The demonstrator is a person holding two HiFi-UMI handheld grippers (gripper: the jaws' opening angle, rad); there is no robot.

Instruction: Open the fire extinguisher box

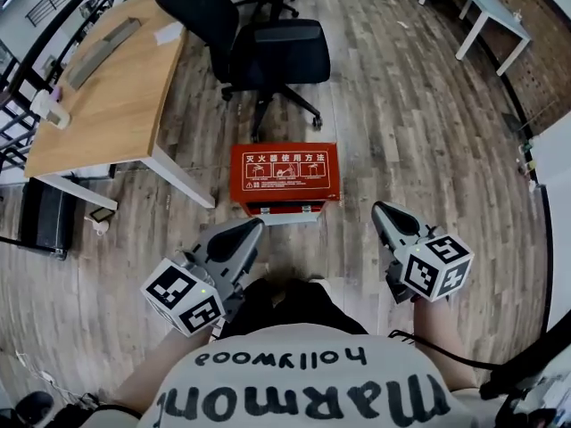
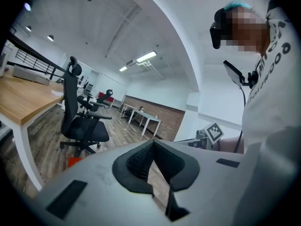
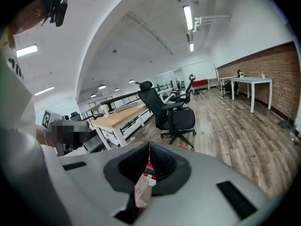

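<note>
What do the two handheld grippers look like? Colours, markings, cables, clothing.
Left gripper and right gripper: pale grey shells, black ribbed pads, each with a white cube bearing black square markers. Black cable near the right one. White shirt, black lettering.

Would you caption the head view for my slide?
Left gripper and right gripper, shut, face a closed red rectangular fire extinguisher box.

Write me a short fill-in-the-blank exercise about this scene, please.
The fire extinguisher box is ____ in colour.
It rests on the ____, not on the desk.
The left gripper and the right gripper both have their jaws ____, holding nothing.
Missing words: red; floor; shut.
</note>
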